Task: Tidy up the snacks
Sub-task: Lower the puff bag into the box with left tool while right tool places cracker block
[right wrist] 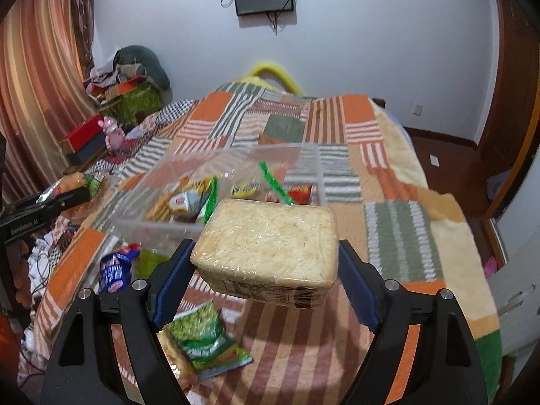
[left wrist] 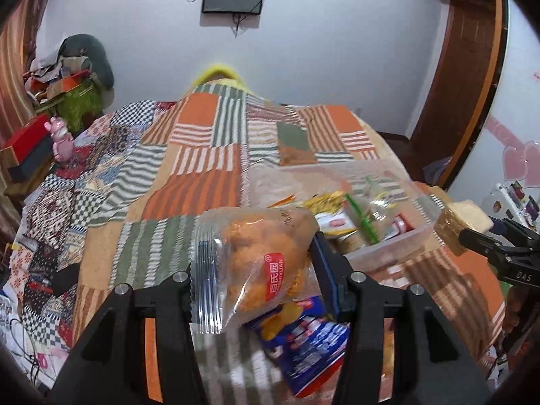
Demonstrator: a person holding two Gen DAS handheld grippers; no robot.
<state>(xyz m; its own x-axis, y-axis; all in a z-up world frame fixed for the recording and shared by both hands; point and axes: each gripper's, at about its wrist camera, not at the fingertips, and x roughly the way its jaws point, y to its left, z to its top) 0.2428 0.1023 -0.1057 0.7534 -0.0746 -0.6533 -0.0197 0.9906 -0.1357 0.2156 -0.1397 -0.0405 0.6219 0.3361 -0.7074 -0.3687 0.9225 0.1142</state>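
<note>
left gripper (left wrist: 256,270) pinching clear crinkly bag of orange puffed snacks (left wrist: 260,256), raised over patchwork bedspread (left wrist: 189,168). right gripper (right wrist: 266,263) clamped on pale plastic-wrapped noodle block (right wrist: 270,236), just before clear plastic bin (right wrist: 141,216) holding packets.

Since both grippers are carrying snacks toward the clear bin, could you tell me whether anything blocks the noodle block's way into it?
Nothing visible does. The right gripper holds the noodle block in the air just short of the bin, whose top is open. Packets already lie inside, but space remains. The left gripper, shut on its orange snack bag, is off to the side.
</note>
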